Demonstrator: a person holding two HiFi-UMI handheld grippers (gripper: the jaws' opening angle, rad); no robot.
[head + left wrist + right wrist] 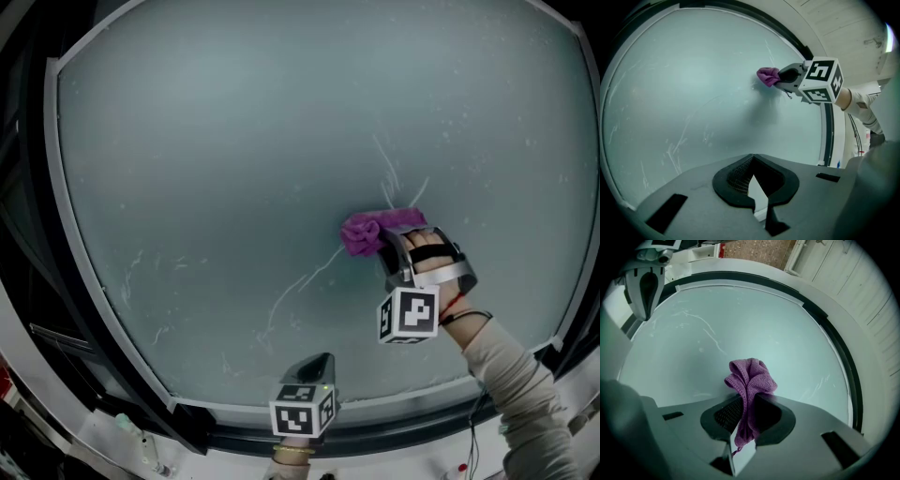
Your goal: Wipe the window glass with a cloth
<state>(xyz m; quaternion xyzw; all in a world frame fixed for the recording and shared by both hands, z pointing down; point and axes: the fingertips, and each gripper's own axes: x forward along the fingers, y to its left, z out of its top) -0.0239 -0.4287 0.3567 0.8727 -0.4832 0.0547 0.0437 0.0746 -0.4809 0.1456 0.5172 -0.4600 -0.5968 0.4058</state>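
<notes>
The frosted window glass (pixel 262 131) fills the head view and carries thin white streaks (pixel 298 281). A bunched purple cloth (pixel 373 231) is pressed on the pane right of centre, with my right gripper (pixel 396 251) shut on it. In the right gripper view the cloth (pixel 750 376) bulges out past the right gripper (pixel 749 399) onto the glass (pixel 717 324). My left gripper (pixel 314 367) hovers near the pane's lower edge, shut and holding nothing. From the left gripper view, the left gripper (pixel 751 161) points at the glass, with the cloth (pixel 768 75) and right gripper (pixel 787 77) up right.
A white frame (pixel 54 187) with a dark seal rings the pane. The person's sleeve (pixel 516 384) reaches in from the lower right. White panelled wall (pixel 834 23) lies beyond the frame. More streaks (pixel 675 145) mark the glass at lower left.
</notes>
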